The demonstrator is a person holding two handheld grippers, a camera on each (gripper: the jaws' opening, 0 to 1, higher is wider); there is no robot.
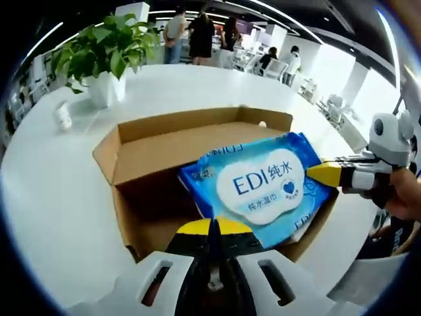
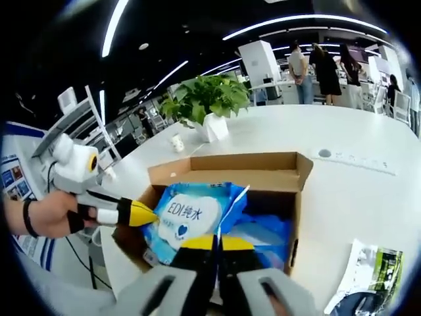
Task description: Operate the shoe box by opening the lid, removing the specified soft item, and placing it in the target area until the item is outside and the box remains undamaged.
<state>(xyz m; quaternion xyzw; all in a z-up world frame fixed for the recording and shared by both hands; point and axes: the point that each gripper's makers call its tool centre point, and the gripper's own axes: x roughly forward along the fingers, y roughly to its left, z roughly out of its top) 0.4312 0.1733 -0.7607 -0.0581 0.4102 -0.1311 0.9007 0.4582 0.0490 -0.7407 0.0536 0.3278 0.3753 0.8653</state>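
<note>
With its flaps open, the cardboard shoe box (image 1: 141,158) sits on the white table (image 1: 52,197) – the left gripper (image 1: 212,227) is pinched shut on the blue wet-wipes pack (image 1: 260,184) above it, and the right gripper (image 1: 323,174) is clamped on the pack's opposite edge.

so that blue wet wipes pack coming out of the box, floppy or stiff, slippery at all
The wipes pack is probably soft: its film wrapper looks crinkled, so it may sag between the left gripper and right gripper. The glossy film suggests slipperiness. It looks flat, so unlikely to roll once out of the cardboard box.
</note>
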